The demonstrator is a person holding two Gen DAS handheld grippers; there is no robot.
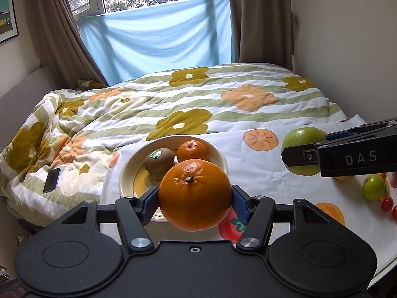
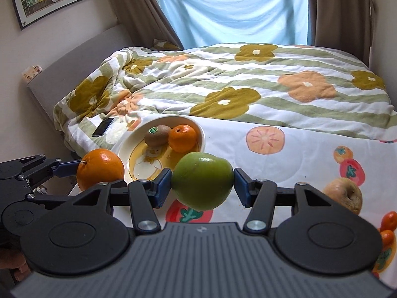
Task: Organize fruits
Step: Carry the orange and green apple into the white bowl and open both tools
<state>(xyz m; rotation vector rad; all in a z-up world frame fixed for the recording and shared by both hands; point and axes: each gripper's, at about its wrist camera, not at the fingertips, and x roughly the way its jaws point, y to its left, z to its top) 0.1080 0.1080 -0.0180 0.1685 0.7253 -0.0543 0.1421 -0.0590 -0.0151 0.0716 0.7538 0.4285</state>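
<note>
The left claw (image 1: 195, 197) is clamping a large orange (image 1: 195, 196) (stem up) beside the bowl (image 1: 221, 160). The right claw (image 2: 202, 185) is gripping a green apple (image 2: 202, 181).

Black claws (image 1: 195, 198), blue pads (image 1: 150, 204), silver screws, "DAS" lettering.

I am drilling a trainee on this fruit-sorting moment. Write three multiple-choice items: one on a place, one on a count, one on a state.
1. Where does the phone lie?
A. in the bowl
B. on the flowered quilt
C. on the windowsill

2. How many fruits lie in the bowl?
A. two
B. four
C. none

3. What do the right tongs do?
A. hang open, holding nothing
B. grip a kiwi
C. grip the green apple

Answers:
1 B, it rests on the quilt left of the bowl.
2 A, only a kiwi and a small orange sit inside.
3 C, both pads press the apple's sides, while the left tongs grip the large orange.
</note>
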